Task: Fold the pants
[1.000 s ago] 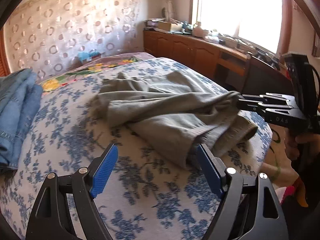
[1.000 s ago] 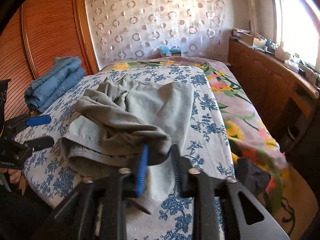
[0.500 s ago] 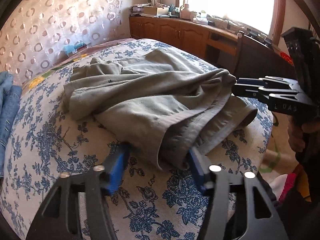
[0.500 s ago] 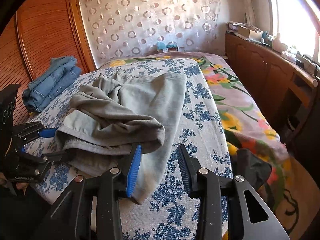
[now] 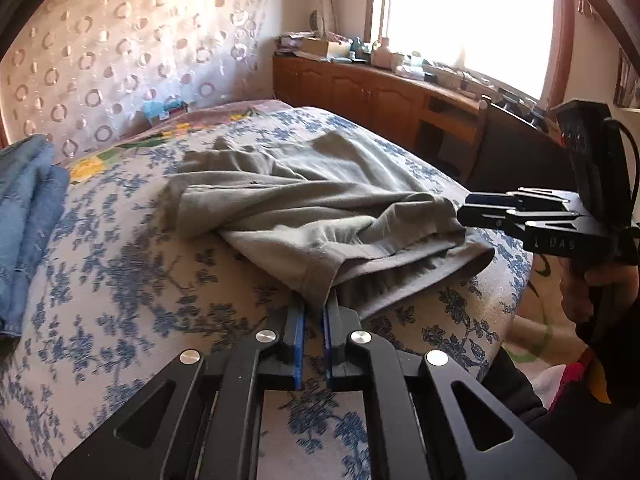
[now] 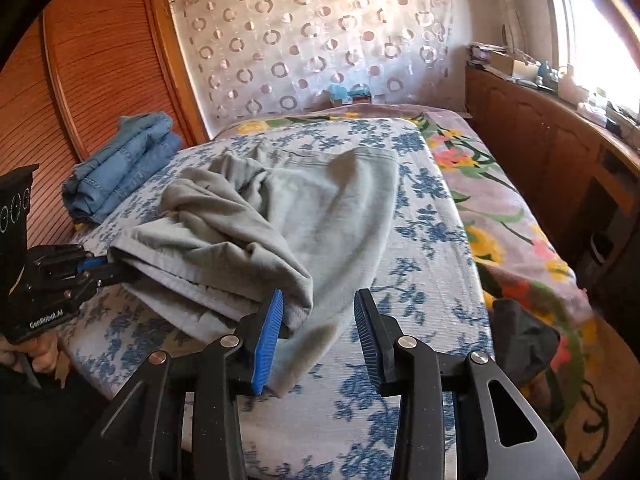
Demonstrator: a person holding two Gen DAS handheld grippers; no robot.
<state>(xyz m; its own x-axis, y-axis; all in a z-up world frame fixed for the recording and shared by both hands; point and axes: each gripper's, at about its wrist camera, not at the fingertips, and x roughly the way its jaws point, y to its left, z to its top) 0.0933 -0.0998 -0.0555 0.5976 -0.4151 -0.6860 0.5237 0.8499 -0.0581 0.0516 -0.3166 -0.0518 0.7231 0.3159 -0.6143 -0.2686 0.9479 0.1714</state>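
Left claw (image 5: 314, 312) pinching the pants (image 5: 304, 204) hem on the bed (image 5: 120, 280).
We see the right claw (image 6: 318, 316) spread wide — pants corner just beside its left pad, ungripped.

Grey-green pants (image 5: 320, 208) lie crumpled on the floral bedspread (image 5: 120, 280) — legs bunched, hems near its edge.

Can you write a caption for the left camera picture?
Left gripper pinches the grey pants on the bed.
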